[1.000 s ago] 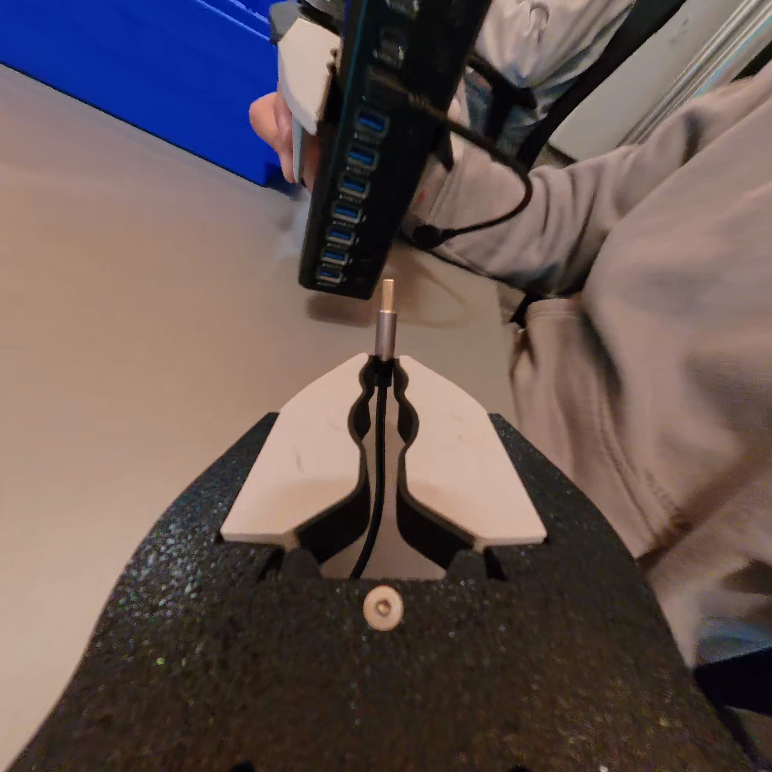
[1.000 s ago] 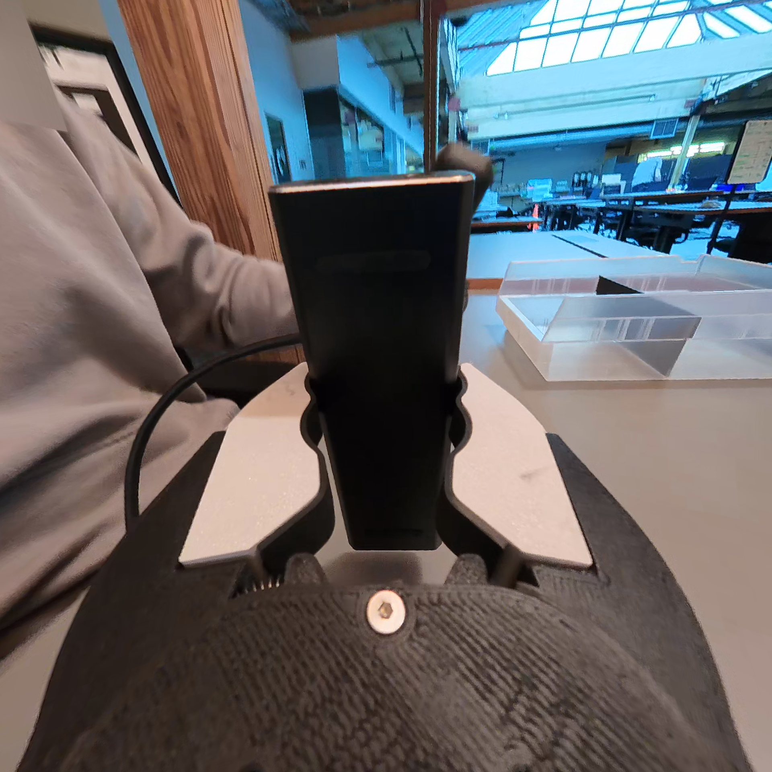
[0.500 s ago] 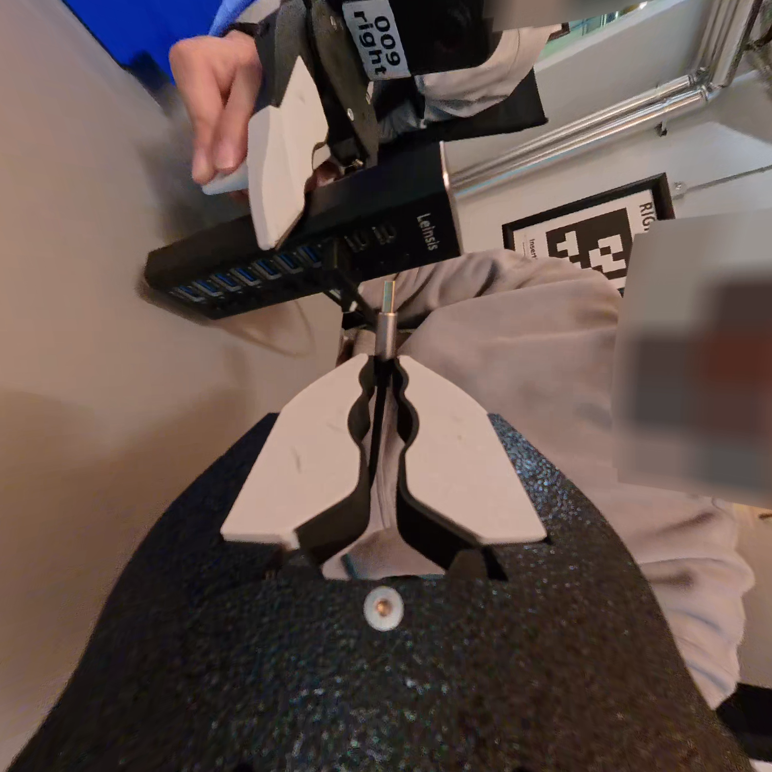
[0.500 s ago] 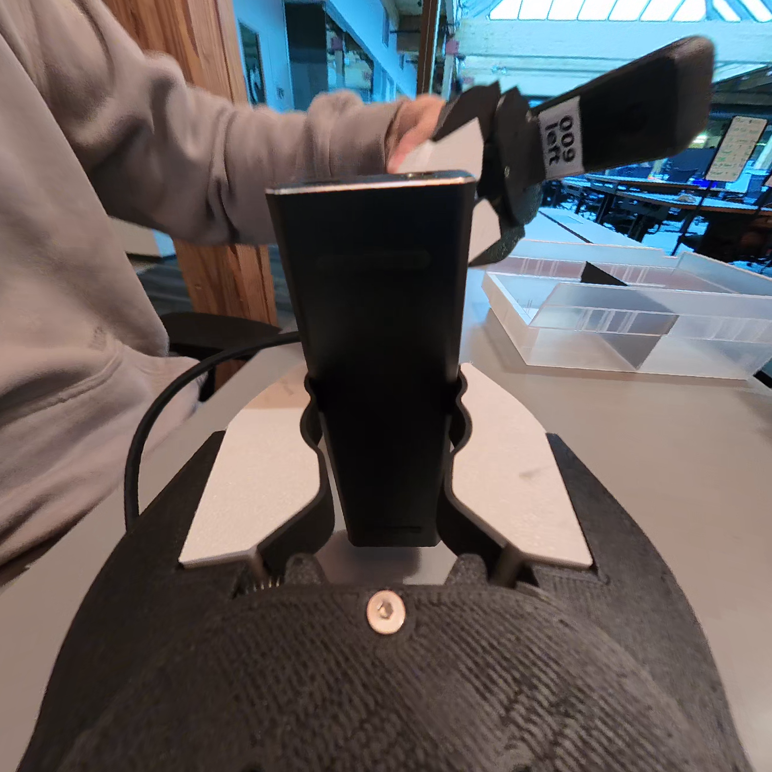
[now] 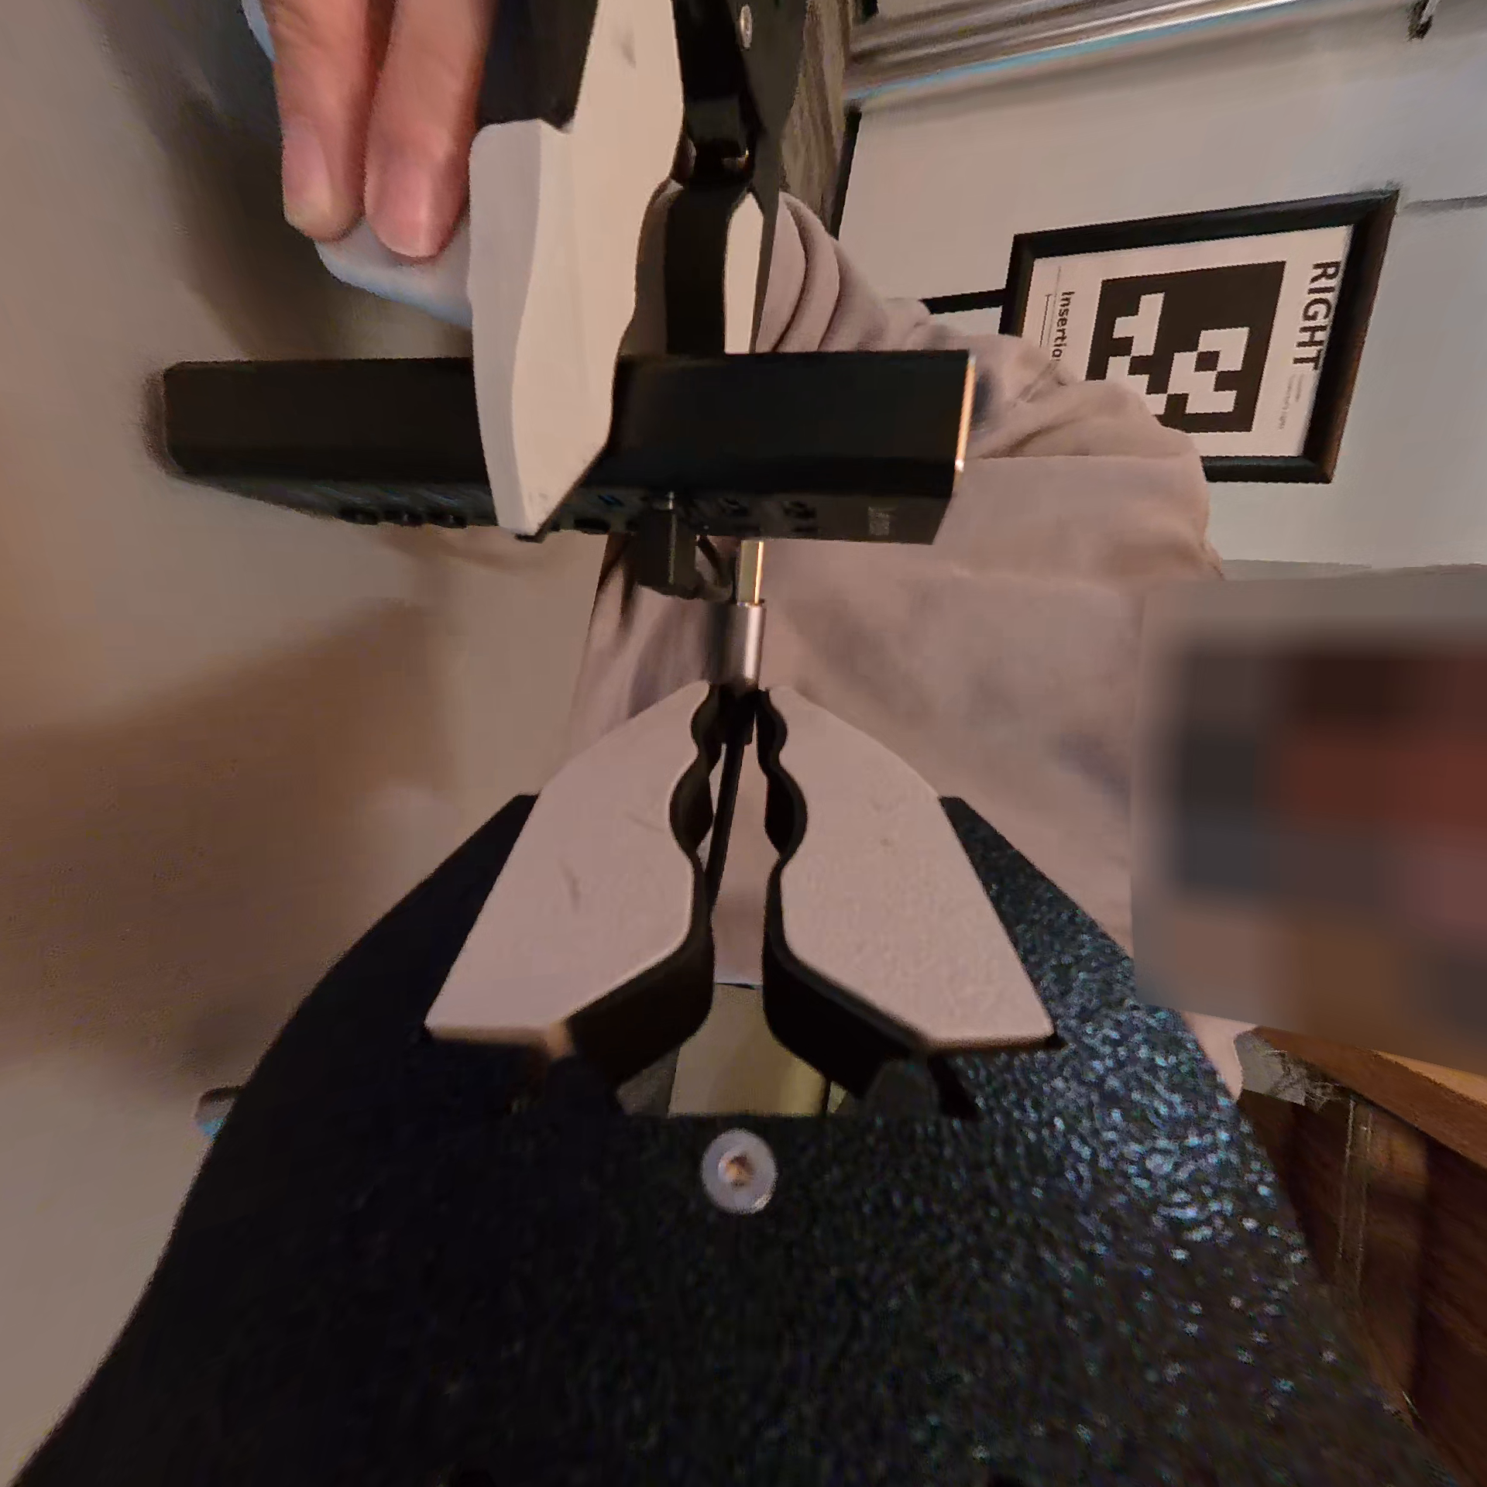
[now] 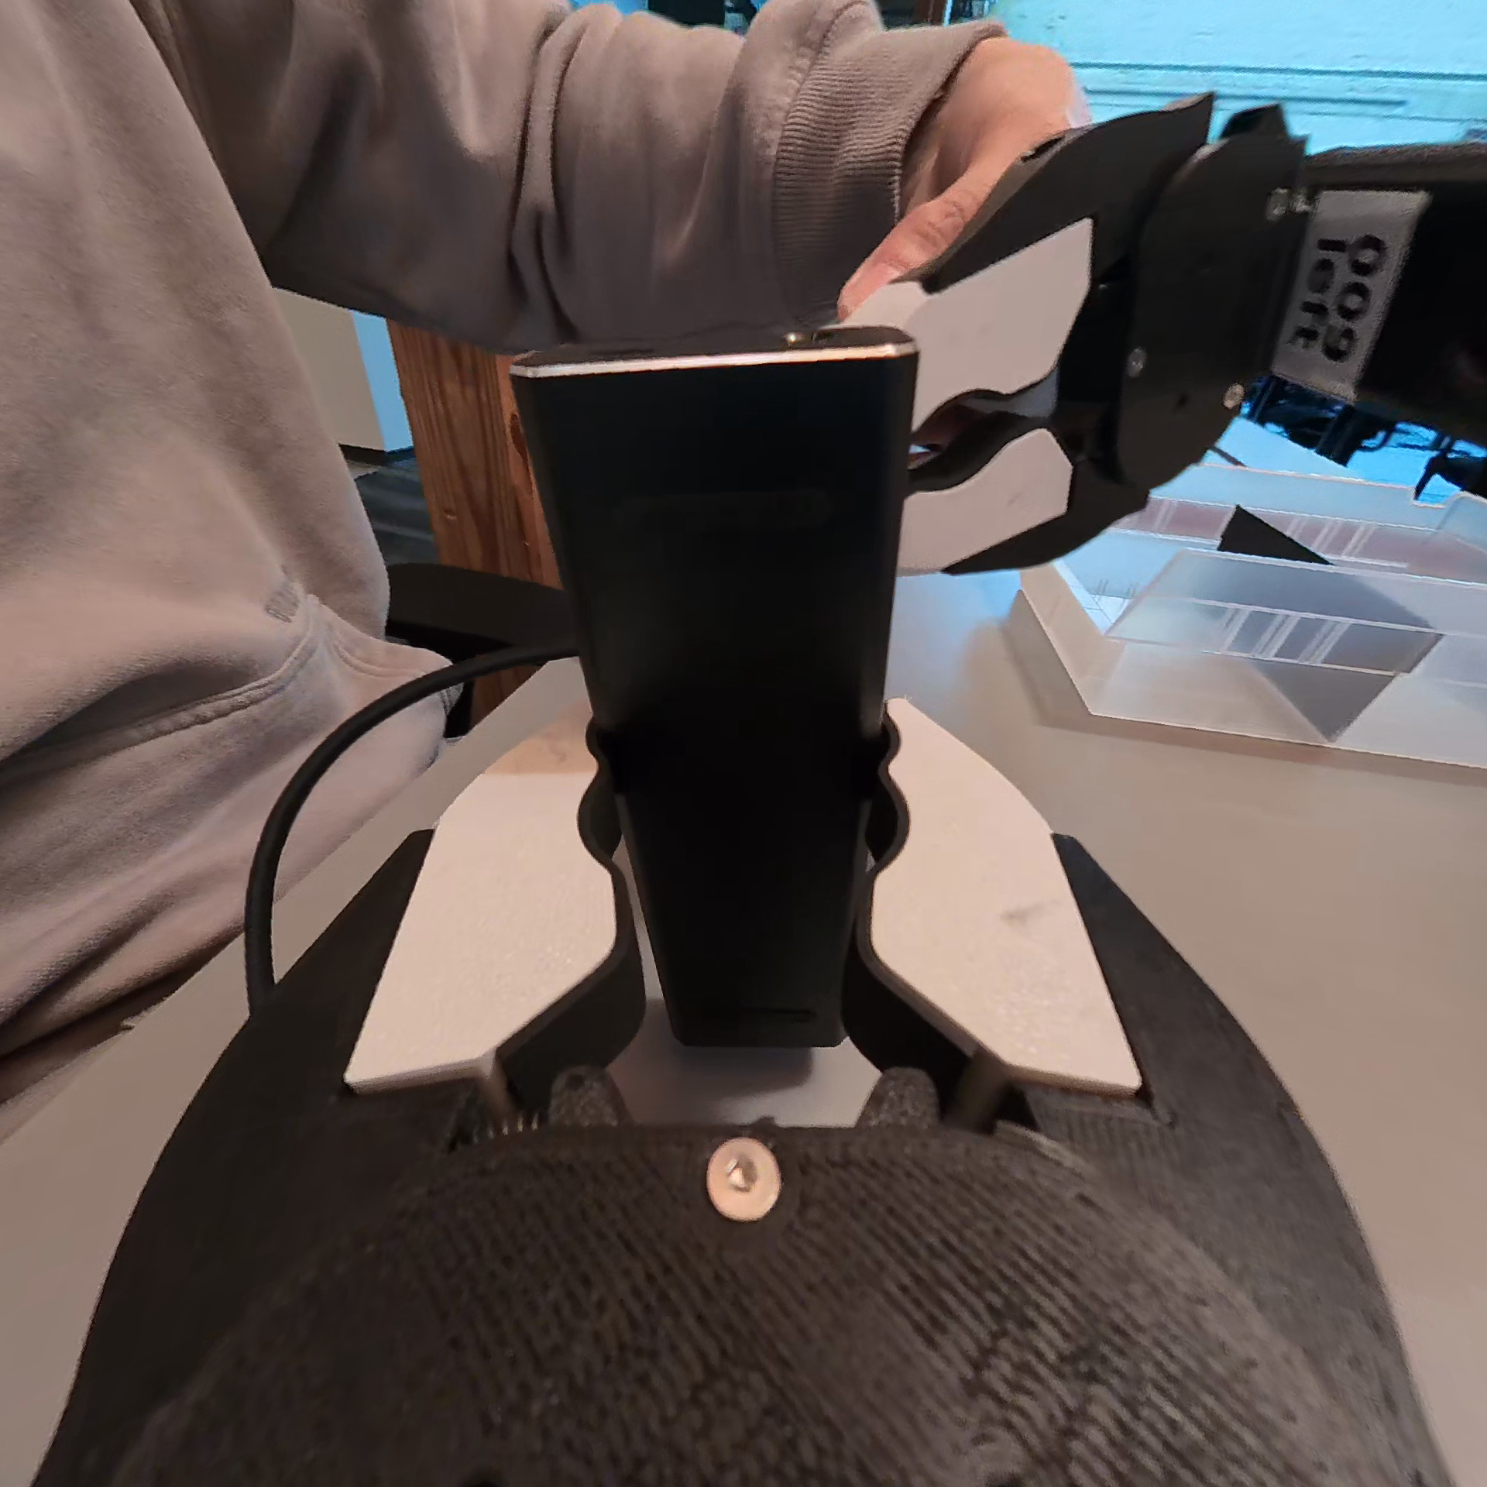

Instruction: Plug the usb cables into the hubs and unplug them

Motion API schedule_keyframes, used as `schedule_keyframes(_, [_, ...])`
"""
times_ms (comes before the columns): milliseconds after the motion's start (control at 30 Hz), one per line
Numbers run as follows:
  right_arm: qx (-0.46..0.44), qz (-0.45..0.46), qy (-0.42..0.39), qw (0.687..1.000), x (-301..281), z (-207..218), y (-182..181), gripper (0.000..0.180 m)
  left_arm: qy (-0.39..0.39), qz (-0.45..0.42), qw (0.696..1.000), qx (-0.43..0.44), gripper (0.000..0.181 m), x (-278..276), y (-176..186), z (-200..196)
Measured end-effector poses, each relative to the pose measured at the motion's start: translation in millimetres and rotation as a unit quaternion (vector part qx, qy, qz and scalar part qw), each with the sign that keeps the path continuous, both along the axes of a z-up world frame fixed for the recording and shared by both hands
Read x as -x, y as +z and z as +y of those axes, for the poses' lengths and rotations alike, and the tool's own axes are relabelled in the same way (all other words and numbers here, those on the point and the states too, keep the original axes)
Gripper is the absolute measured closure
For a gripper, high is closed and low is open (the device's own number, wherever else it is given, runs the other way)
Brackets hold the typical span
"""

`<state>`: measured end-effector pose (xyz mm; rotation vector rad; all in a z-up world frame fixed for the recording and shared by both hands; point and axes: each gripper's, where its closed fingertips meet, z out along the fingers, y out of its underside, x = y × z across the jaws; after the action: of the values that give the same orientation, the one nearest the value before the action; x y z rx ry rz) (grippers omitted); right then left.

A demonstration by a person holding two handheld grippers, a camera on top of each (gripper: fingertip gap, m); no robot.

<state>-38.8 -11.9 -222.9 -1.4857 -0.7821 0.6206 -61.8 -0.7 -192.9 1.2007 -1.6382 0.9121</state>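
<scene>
My left gripper [image 5: 736,692] is shut on a thin black USB cable, just behind its silver plug [image 5: 742,619]. The plug tip points up at a port on the underside of the long black hub [image 5: 764,434]; I cannot tell whether it touches. A second black plug [image 5: 668,551] sits in the hub beside it. My right gripper [image 6: 736,748] is shut on the hub [image 6: 724,603] and holds it in the air. The left gripper also shows in the right wrist view [image 6: 925,438], at the hub's far right edge.
A clear plastic compartment tray [image 6: 1255,644] lies on the grey table [image 6: 1207,925] to the right. A person's grey sleeve [image 6: 483,161] and body fill the left. A black cable [image 6: 322,764] loops from the hub. A framed marker sign [image 5: 1167,338] hangs behind.
The hub has turned level and come much closer to the left gripper. The silver plug now sits right under the hub's ports. The left gripper has closed in on the hub's far end.
</scene>
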Motion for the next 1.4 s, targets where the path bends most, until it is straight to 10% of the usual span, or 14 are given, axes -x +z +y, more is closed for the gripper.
schedule_keyframes(933, [-0.097,0.078,0.0,0.992,-12.1,-16.4,47.2,0.119,-0.017,0.013,1.0,0.001,0.173,-8.4,7.9,-10.7])
schedule_keyframes(1233, [-0.085,0.128,-0.036,0.987,-29.8,-10.8,55.2,0.119,-0.02,0.029,0.982,-0.186,0.173,4.4,-87.3,45.4])
schedule_keyframes(1400, [-0.043,0.096,-0.07,0.992,-32.6,3.0,35.8,0.119,-0.025,-0.125,0.959,-0.252,0.159,-18.9,-118.1,68.7])
